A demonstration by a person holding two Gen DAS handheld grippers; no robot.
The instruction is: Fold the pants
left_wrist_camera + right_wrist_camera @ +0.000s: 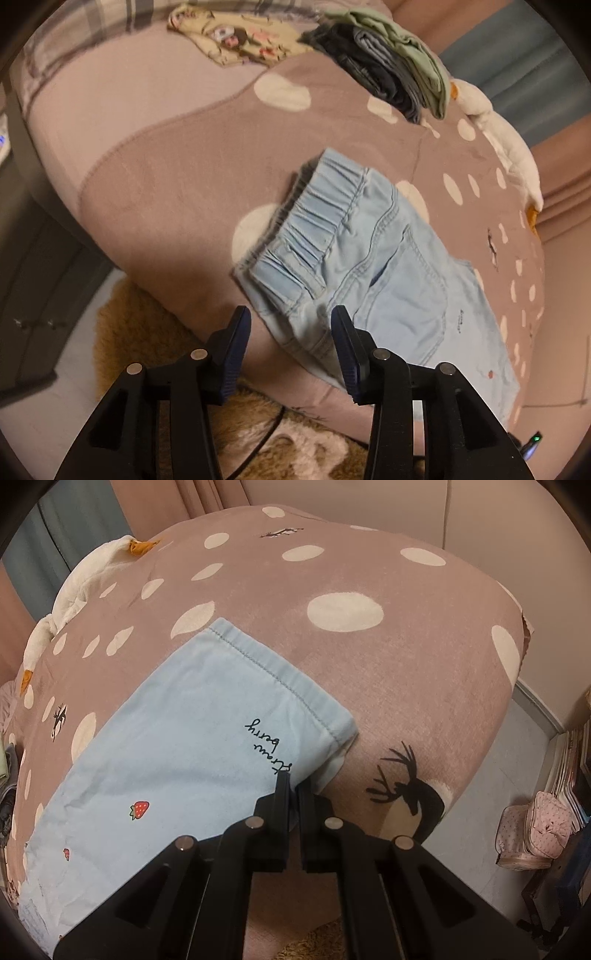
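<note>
Light blue pants (373,266) lie flat on a brown spotted blanket (177,177), waistband toward the far left in the left wrist view. My left gripper (291,332) is open, its fingers just above the near waist corner, holding nothing. In the right wrist view the pants' leg (177,760) with a strawberry print and stitched hem lies across the blanket (388,664). My right gripper (294,781) is shut on the near edge of the leg, close to the hem corner.
A stack of folded clothes (388,70) and a patterned cloth (236,40) lie at the far side. A white plush goose (506,147) lies along the blanket edge. A furry rug (155,350) covers the floor below. Books and a pink bag (535,827) stand at the right.
</note>
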